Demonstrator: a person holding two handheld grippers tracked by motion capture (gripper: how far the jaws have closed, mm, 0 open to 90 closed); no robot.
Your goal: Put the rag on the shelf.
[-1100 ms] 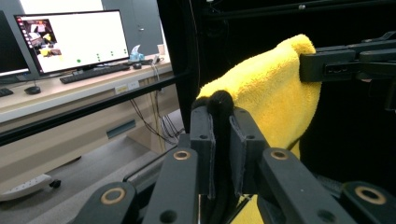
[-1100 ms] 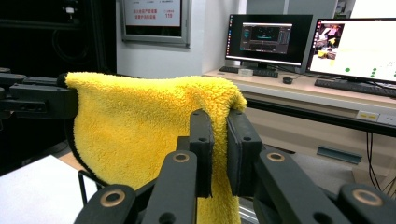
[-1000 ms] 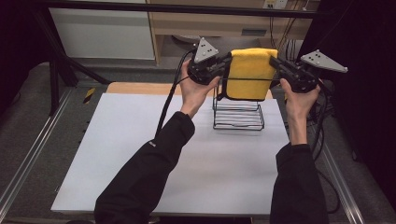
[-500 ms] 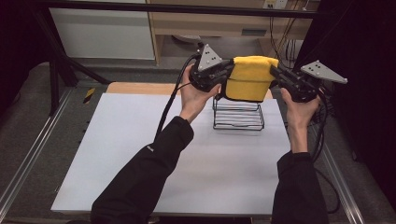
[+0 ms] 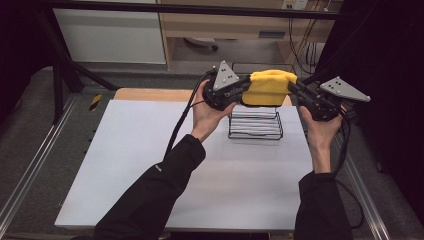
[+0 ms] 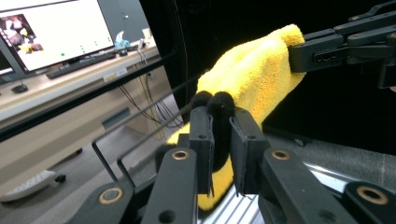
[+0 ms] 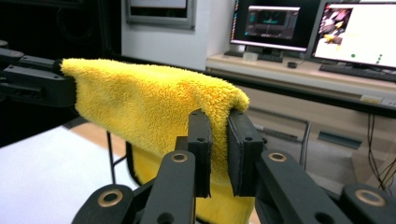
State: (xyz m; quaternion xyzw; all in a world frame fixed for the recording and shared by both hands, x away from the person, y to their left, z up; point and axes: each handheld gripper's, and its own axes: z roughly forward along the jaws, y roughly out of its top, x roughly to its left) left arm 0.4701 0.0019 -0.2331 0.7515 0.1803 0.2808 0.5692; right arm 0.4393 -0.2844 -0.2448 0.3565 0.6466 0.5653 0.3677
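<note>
On the far left of the high view a pale cabinet (image 5: 110,35) stands behind the white worktop (image 5: 150,165), and my left sleeve (image 5: 150,200) runs up from the bottom edge. My left hand-held gripper (image 5: 244,91) is clenched on the left end of the yellow cloth (image 5: 269,87); in the left gripper view (image 6: 219,140) its two black jaws pinch a fold of the pile between them, with the cloth's lower edge hanging below the jaws.

The cloth is stretched level between my two hands, held up in the air above the black wire rack (image 5: 256,125), which stands on the worktop near its far right edge. In the right gripper view the cloth (image 7: 154,107) drapes in a broad sheet and the rack's thin black wires (image 7: 112,154) show just beneath it; I cannot tell whether the hanging edge touches the rack.

My right hand-held gripper (image 5: 295,90) is clenched on the cloth's right end, and its own view (image 7: 218,140) shows the jaws closed over the folded corner. Monitors (image 7: 355,28) sit on a desk beyond.
</note>
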